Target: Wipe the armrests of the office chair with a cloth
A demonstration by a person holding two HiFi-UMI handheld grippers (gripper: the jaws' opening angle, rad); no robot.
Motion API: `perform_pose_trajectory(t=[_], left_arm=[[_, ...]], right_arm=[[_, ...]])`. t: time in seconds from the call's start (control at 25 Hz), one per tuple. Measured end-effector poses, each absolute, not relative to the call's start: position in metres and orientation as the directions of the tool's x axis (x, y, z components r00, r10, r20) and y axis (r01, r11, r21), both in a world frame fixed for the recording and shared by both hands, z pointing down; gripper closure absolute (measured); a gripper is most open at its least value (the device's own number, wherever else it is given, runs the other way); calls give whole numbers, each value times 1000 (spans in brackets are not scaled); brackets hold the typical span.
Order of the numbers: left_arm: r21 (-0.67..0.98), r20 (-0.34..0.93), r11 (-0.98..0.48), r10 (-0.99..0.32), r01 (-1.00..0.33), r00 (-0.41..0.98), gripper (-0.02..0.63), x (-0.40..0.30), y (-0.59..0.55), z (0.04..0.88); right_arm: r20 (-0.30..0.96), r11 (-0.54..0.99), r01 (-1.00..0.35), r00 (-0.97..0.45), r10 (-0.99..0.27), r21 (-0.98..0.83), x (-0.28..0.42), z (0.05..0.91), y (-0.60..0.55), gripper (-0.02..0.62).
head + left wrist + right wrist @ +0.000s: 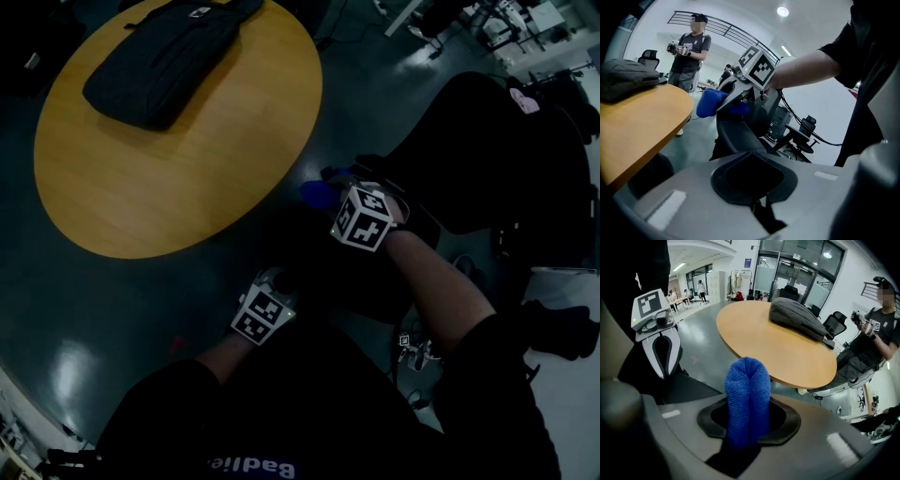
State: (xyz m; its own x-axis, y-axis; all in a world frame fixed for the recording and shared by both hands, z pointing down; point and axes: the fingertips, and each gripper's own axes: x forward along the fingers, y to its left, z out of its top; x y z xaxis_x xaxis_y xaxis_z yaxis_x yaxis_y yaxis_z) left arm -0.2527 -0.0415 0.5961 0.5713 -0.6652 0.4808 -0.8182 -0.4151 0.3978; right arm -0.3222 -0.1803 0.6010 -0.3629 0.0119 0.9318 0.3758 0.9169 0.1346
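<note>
My right gripper is shut on a folded blue cloth that stands up between its jaws. In the left gripper view the blue cloth rests on the top end of the office chair's black armrest, with the right gripper behind it. From the head view the cloth shows just left of the right gripper, beside the black chair. My left gripper is shut with nothing in it, lower down near the chair.
A round wooden table carries a dark bag to the left of the chair. A person holding grippers stands beyond the table. More office chairs and cables lie behind. The floor is glossy grey.
</note>
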Motion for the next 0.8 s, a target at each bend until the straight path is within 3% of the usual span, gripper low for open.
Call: perform_pose_trajectory(t=[0.8], left_arm=[[400,482,-421,-659,-814,578,589,-253,-41,595]], right_arm=[[894,922,385,-424,141,38,-317,594,-83,468]])
